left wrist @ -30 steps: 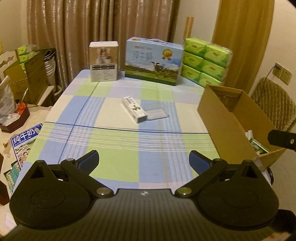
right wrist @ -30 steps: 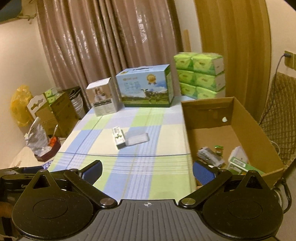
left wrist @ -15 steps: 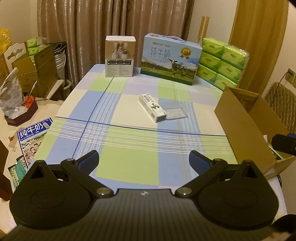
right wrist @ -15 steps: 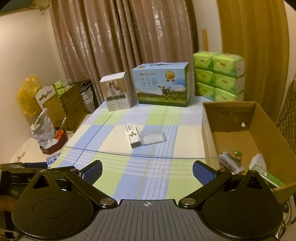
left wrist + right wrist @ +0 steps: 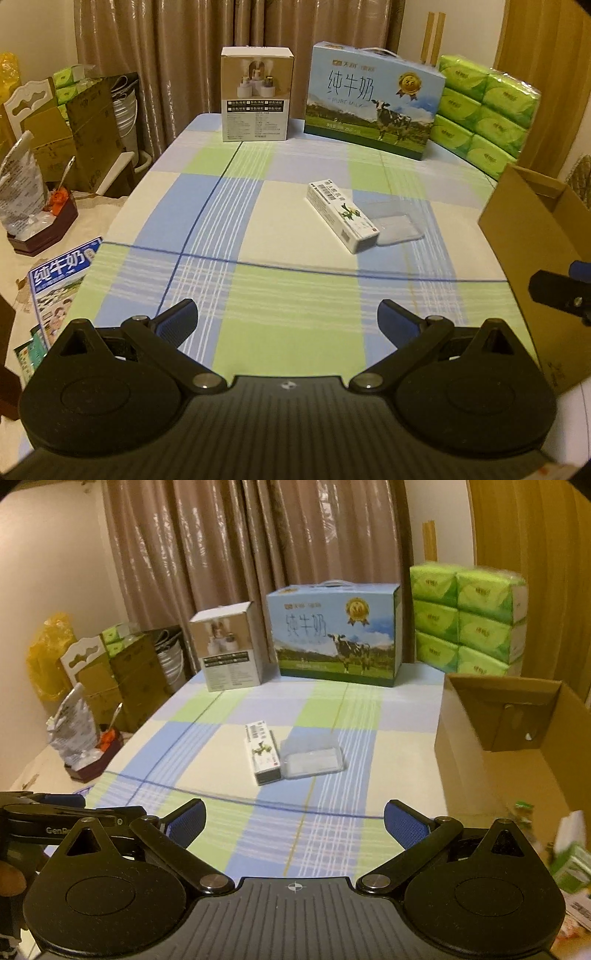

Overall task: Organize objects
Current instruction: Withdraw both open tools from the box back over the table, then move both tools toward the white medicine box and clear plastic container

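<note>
1. The left claw (image 5: 286, 319) is hovering low over the near edge of the desk (image 5: 295, 332), its 2 blue-padded fingers spread wide and gripping nothing.
2. The right claw (image 5: 293, 821) is hanging released too, jaws wide apart and empty, beside the open brown cardboard box (image 5: 517, 746).
3. Past both claws, a long white carton with green print (image 5: 341, 215) is lying flat mid-desk, touching a clear flat plastic case (image 5: 397, 221) on its right.
4. Small packets are sitting inside the cardboard box, blurred.
5. At the far edge, a white-and-tan product box (image 5: 256, 99), a blue milk carton with a cow picture (image 5: 373, 99) and stacked green tissue packs (image 5: 484, 110) are standing in a row.
</note>
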A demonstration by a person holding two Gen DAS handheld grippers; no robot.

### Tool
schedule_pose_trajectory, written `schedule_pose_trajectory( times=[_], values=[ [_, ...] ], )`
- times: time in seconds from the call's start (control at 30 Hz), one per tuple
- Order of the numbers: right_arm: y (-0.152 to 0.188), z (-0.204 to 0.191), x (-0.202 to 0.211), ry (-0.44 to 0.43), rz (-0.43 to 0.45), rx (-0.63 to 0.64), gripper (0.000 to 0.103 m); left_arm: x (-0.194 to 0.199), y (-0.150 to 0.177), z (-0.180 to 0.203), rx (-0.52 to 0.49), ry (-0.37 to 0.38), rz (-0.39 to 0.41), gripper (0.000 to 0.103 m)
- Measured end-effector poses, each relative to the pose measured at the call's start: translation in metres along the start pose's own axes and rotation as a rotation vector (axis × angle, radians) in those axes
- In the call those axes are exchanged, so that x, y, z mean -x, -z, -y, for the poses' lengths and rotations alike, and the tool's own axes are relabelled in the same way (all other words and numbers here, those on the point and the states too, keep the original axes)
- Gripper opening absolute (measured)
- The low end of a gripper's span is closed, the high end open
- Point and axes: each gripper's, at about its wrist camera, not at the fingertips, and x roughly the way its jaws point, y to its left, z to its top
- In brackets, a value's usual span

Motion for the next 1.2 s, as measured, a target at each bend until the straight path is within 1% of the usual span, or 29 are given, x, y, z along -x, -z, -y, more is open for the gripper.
schedule_pose_trajectory(
  times=[0.13, 0.3, 0.33, 0.37, 0.47, 0.53, 0.6, 0.7, 0.77, 0.83, 0.97, 1.1, 1.2],
  values=[
    [0.001, 0.012, -0.035, 0.0, 0.0, 0.0, 0.1, -0.034, -0.007, 0.001, -0.005, 0.0, -0.004, 0.102],
    [0.003, 0.031, -0.076, 0.035, -0.008, -0.025, 0.1, -0.076, -0.014, 0.007, -0.019, 0.017, -0.002, 0.102],
    [0.003, 0.034, -0.083, 0.037, -0.011, -0.031, 0.097, -0.083, -0.016, 0.009, -0.022, 0.024, 0.003, 0.102],
    [0.003, 0.038, -0.091, 0.037, -0.02, -0.036, 0.091, -0.09, -0.018, 0.011, -0.025, 0.032, 0.008, 0.102],
    [0.001, 0.046, -0.112, 0.045, -0.034, -0.046, 0.081, -0.11, -0.025, 0.018, -0.02, 0.061, 0.015, 0.102],
    [-0.001, 0.051, -0.123, 0.054, -0.04, -0.058, 0.078, -0.122, -0.032, 0.022, -0.024, 0.076, 0.017, 0.101],
    [-0.002, 0.056, -0.133, 0.06, -0.043, -0.066, 0.078, -0.134, -0.038, 0.028, -0.046, 0.077, 0.025, 0.101],
    [0.0, 0.059, -0.144, 0.079, -0.056, -0.066, 0.078, -0.15, -0.045, 0.037, -0.071, 0.091, 0.03, 0.101],
    [0.002, 0.06, -0.15, 0.09, -0.065, -0.058, 0.078, -0.159, -0.047, 0.045, -0.107, 0.111, 0.033, 0.1],
    [0.003, 0.063, -0.153, 0.1, -0.067, -0.058, 0.078, -0.168, -0.048, 0.051, -0.131, 0.112, 0.032, 0.099],
    [0.005, 0.072, -0.154, 0.116, -0.071, -0.079, 0.078, -0.178, -0.051, 0.055, -0.132, 0.129, 0.038, 0.098],
    [0.004, 0.075, -0.154, 0.126, -0.068, -0.087, 0.078, -0.187, -0.055, 0.055, -0.138, 0.123, 0.038, 0.099],
    [0.003, 0.074, -0.155, 0.123, -0.069, -0.088, 0.078, -0.185, -0.054, 0.051, -0.135, 0.109, 0.042, 0.1]
  ],
)
